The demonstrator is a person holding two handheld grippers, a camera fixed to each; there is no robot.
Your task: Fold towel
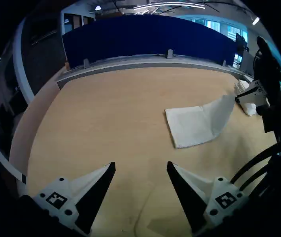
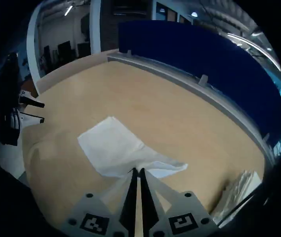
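Towel position: the white cloth towel [image 1: 191, 126] lies on the light wooden surface [image 1: 108, 114], well in front of the dark blue partition screen [image 1: 148, 37]. Most of it is flat, with one corner raised off the wood.

Right gripper [image 2: 137, 170]: fingers pressed together on that raised corner, the cloth running up to the tips in a tented ridge.

Left gripper [image 1: 140, 164]: fingers spread wide with nothing between them, hovering above bare wood, well apart from the towel.

Risks, judged from here:
- The pinch looks shallow (only the very tip of the corner seems caught). A quick pull across could slip it free and drop the fold half-made.
- The hold is on a single corner. With the neighbouring corner unheld, the carried edge would likely sag and land skewed, so the edges would not line up.
- The flat part is not pinned. Dragging low instead of lifting could slide the whole towel along the smooth wood rather than fold it.
- A pale stack of folded cloths [image 2: 239, 189] sits near the surface's edge on the right gripper's side. A wide swing could brush it.
- Whether one layer or two is pinched: cannot tell.
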